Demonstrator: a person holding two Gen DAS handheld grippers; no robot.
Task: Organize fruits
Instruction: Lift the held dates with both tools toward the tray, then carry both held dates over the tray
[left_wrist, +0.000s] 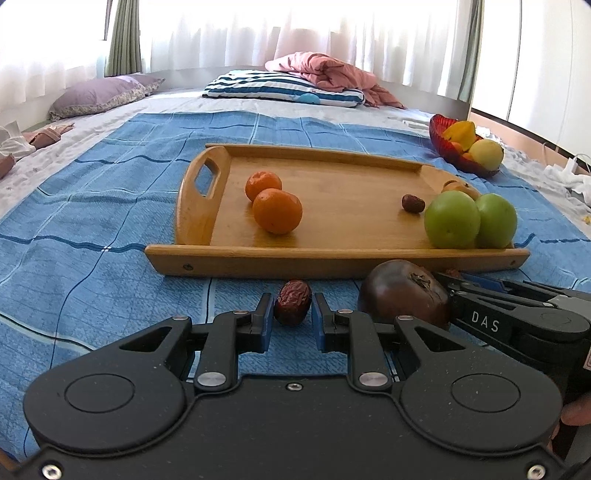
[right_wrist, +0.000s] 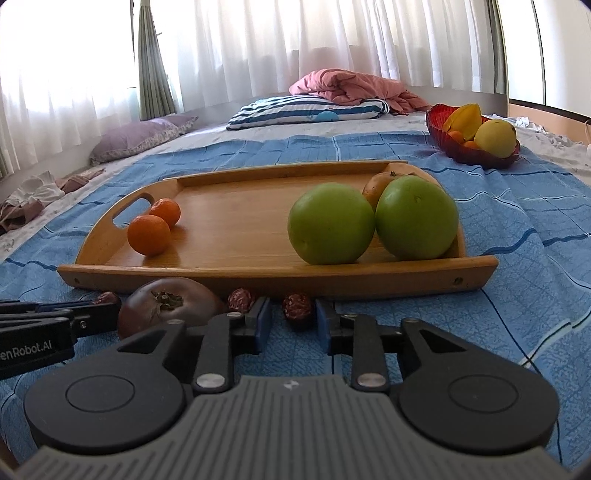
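**Bamboo tray part-filled, dates waiting on the blue cloth**

Bamboo tray sits on the blue checked blanket that covers the bed. I go across from the left.

Far left, beyond the blanket: a purple pillow. On the tray's left half, near the cut-out handle, two mandarins touching each other. Further right a single dark date lies alone on the wood. At the tray's right end two green apples stand pressed together, with a brownish fruit half hidden behind them; I cannot tell what kind.

In front of the tray, off it, on the cloth: my left gripper is at its narrowest, its blue pads tight on either side of a wrinkled red date, which I have hold of. Just to its right lies a dark purple round fruit with a dried calyx. Between that fruit and my right gripper, one more date lies against the tray's front rail. My right gripper stands partly open around another date, pads clear of it on both sides, nothing gripped.

Far right, beyond the tray, a red bowl holds yellow and orange fruit.
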